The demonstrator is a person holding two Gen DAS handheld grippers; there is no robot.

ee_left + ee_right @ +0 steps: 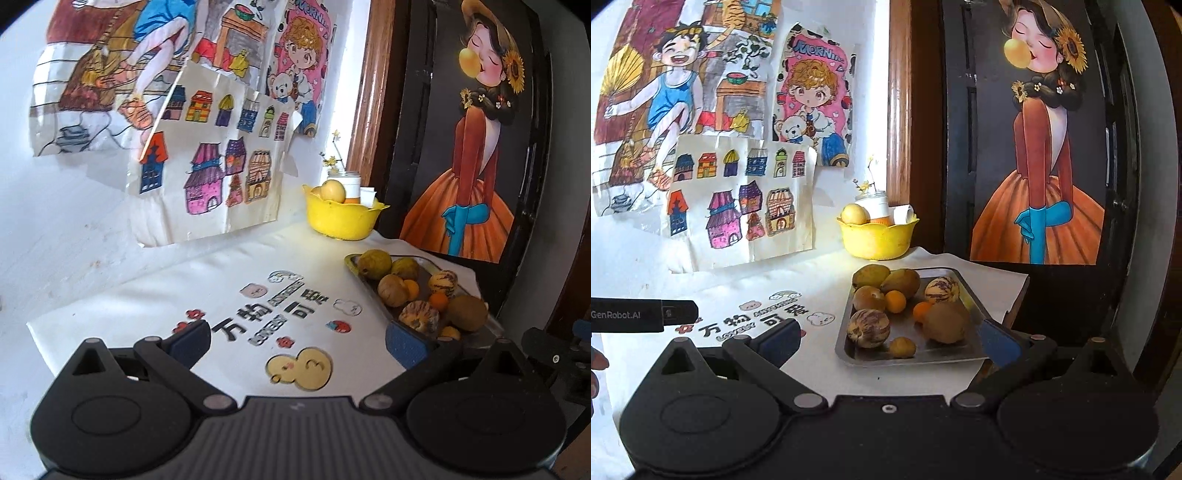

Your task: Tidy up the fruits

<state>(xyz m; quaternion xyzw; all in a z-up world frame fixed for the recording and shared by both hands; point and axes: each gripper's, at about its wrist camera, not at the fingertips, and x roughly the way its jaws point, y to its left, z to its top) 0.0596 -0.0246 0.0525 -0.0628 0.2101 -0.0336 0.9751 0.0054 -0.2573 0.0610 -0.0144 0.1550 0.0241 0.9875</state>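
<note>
A metal tray [923, 356] holds several fruits: two green-brown pears [901, 282], striped melons [868, 328], a brown kiwi-like fruit [945, 323] and small oranges [895, 301]. The tray also shows in the left wrist view [373, 284]. A yellow bowl [877, 238] at the back holds a pale round fruit [854, 214]; it also shows in the left wrist view [341, 218]. My left gripper [299, 341] is open and empty over the white cloth, left of the tray. My right gripper [890, 343] is open and empty, just in front of the tray.
A white printed cloth [184, 295] covers the table. Drawings [738, 199] hang on the wall behind. A dark door with a painted girl [1041, 166] stands at the right. A white jar [875, 206] stands behind the bowl. The left gripper's body [642, 314] shows at left.
</note>
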